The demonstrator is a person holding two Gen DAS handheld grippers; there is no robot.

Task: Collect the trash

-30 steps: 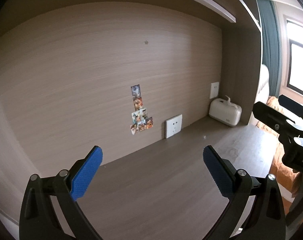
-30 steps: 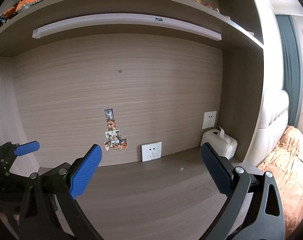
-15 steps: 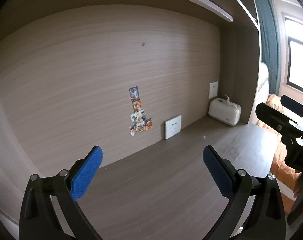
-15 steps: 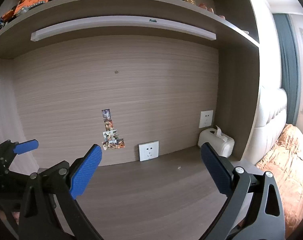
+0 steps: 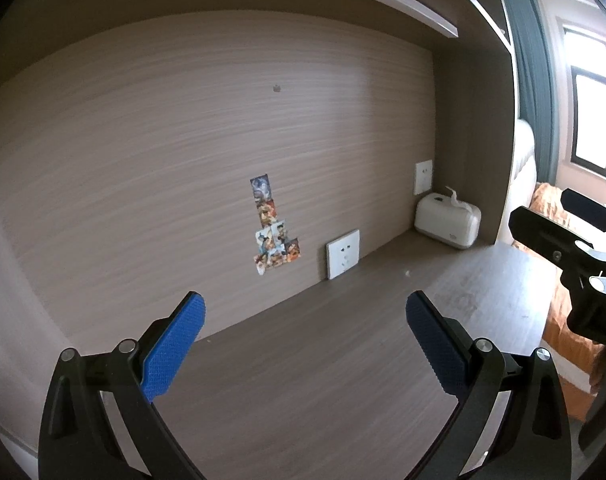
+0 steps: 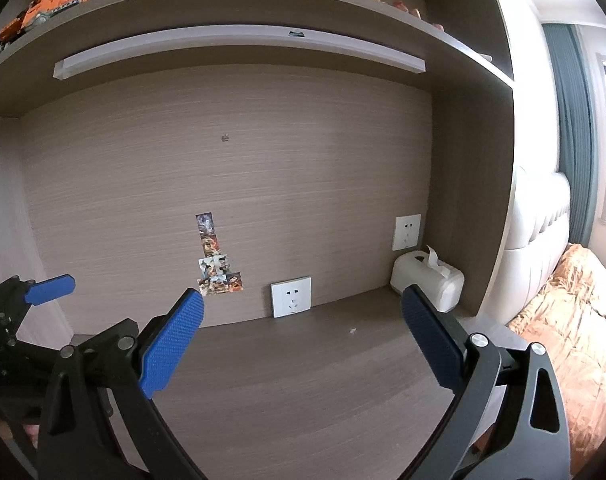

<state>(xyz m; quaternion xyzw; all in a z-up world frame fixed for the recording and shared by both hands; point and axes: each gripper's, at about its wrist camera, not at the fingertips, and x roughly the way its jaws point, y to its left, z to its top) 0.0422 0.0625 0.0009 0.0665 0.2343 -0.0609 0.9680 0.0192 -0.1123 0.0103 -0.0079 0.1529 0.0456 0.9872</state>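
My left gripper is open and empty above a dark wooden desk. My right gripper is open and empty too, above the same desk. A tiny white scrap lies on the desk near the back wall; it also shows in the left wrist view. The right gripper's black body shows at the right edge of the left wrist view. The left gripper's blue fingertip shows at the left edge of the right wrist view. No other trash is in view.
A white tissue box stands in the desk's back right corner. Wall sockets and stickers are on the back panel. A shelf with a light bar hangs overhead. A bed with an orange cover lies to the right.
Both views have tilted slightly upward, so the wall, sockets and tissue box sit lower in frame. Both grippers stay open and empty.
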